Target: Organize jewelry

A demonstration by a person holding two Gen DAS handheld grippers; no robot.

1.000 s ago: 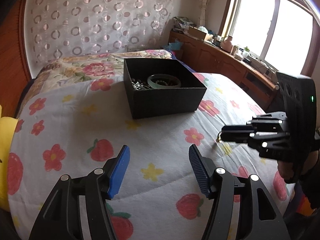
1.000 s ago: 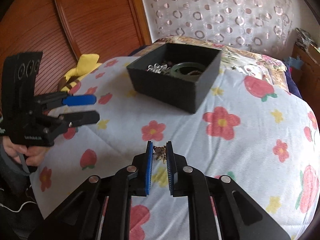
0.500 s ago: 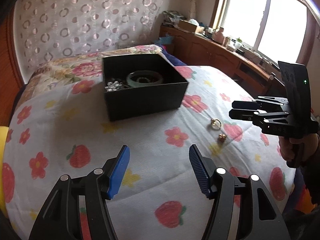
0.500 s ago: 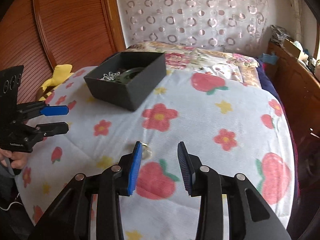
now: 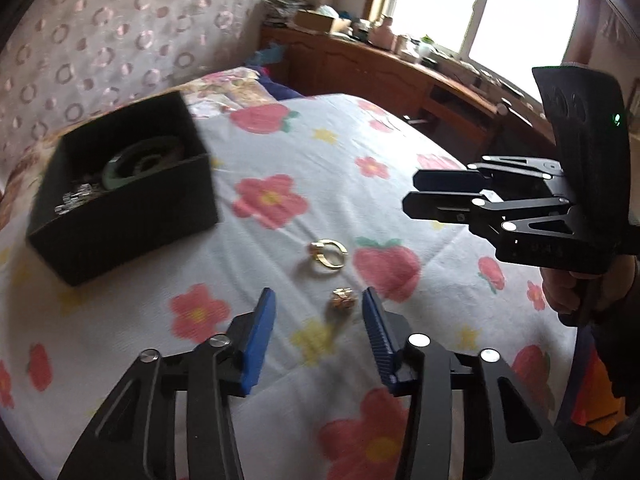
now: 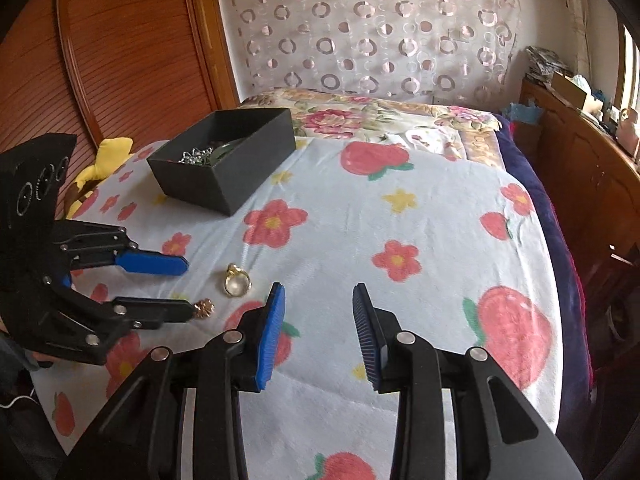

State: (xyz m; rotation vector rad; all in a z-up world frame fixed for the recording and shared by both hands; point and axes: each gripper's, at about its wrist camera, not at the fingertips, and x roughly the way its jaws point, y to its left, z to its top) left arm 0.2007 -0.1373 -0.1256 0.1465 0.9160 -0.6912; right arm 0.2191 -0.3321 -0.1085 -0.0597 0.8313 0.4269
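Observation:
A black open box on the flowered bedspread holds a green bangle and silvery jewelry. A gold ring and a small gold flower-shaped piece lie loose on the spread. My left gripper is open, its fingers either side of the flower piece. My right gripper is open and empty, to the right of both pieces.
The bed has a wooden headboard and a circle-patterned curtain behind it. A yellow soft toy lies at the bed's left edge. A wooden cabinet with clutter stands under the window.
My right gripper opened, let go of the gold flower piece and drew back to the right. My left gripper swung right and down toward the two loose gold pieces.

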